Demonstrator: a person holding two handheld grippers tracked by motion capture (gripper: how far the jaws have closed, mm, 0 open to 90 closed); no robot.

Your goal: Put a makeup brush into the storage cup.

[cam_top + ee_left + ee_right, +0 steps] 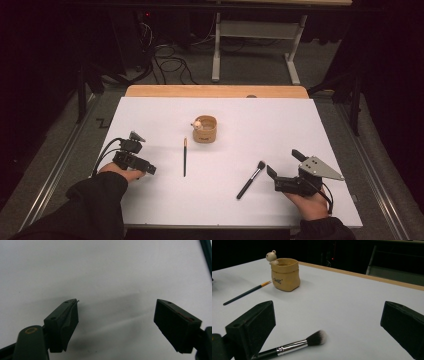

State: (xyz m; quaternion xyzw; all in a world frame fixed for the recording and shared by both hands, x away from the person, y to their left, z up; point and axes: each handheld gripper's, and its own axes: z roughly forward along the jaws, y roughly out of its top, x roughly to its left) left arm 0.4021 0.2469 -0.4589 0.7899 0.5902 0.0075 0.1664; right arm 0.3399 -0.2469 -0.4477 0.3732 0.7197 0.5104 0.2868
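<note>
- Right gripper (327,322): jaws spread wide, nothing clamped, low over the white counter (352,302).
- Between those jaws, nearer the left one: makeup brush (294,346) flat on the counter, bristle head pointing away from the jaws and to their right, black handle running back under the left jaw.
- In the high view, makeup brush (251,179) on a diagonal, head up-right, just left of the right gripper (284,169).
- Left gripper (116,322): jaws wide apart, bare counter between them.
- Farther ahead of the right jaws: thin paintbrush (247,293), long axis slanted, tip toward the tan cup (285,274).
</note>
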